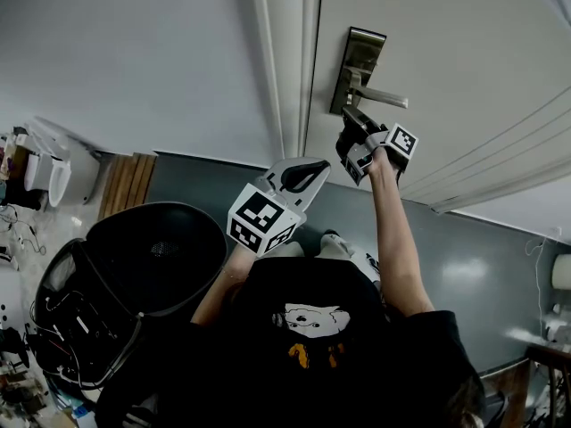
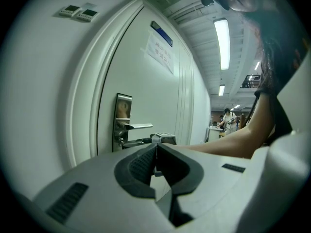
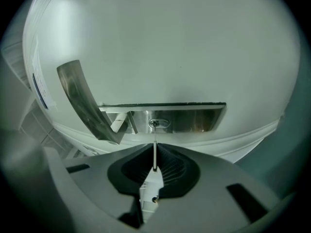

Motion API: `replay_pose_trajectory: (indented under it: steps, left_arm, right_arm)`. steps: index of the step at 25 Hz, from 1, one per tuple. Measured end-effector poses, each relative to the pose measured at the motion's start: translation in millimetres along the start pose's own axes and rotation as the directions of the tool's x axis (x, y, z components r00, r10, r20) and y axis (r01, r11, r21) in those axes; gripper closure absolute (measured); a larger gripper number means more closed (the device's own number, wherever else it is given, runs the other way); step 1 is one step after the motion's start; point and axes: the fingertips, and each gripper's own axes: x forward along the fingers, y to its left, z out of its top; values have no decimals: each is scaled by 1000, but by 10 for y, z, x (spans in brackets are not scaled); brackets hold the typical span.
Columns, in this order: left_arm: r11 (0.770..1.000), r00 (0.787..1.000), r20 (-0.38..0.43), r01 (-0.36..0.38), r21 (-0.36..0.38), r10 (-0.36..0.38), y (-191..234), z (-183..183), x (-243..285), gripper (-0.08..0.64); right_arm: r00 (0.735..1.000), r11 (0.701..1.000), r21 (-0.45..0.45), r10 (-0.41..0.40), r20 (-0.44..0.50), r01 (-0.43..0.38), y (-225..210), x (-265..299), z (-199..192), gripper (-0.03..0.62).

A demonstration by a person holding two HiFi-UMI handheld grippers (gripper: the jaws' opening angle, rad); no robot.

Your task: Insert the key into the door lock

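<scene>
Head view: even, cool indoor light. Door [image 1: 446,43] bright and flat; lower frame dark, the black shirt [image 1: 339,346] showing little detail. Soft sheen on the floor [image 1: 468,270], right of centre.

Left gripper view: heavy fisheye, black corners. Ceiling strip light [image 2: 221,38], upper right, blown out. Left gripper [image 2: 156,147] body soft in the foreground.

Right gripper view: same barrel distortion bends the handle [image 3: 85,101]. Lock plate [image 3: 184,120] carries dull reflections. Key [image 3: 154,154] sharp. Lower right corner dim.
</scene>
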Motion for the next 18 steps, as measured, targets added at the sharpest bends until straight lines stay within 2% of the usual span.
replay_pose_trajectory:
  steps: [13,18]
  left_arm:
    - [1000,1000,-3,-16,9,16,100,22,54,551]
    - [1000,1000,-10,-16,11,16,123,15,113,551]
  right_arm:
    - [1000,1000,-16,15,-18,-15,25,19,36,572]
    - [999,997,75,4,41,-8,28,130,151,572]
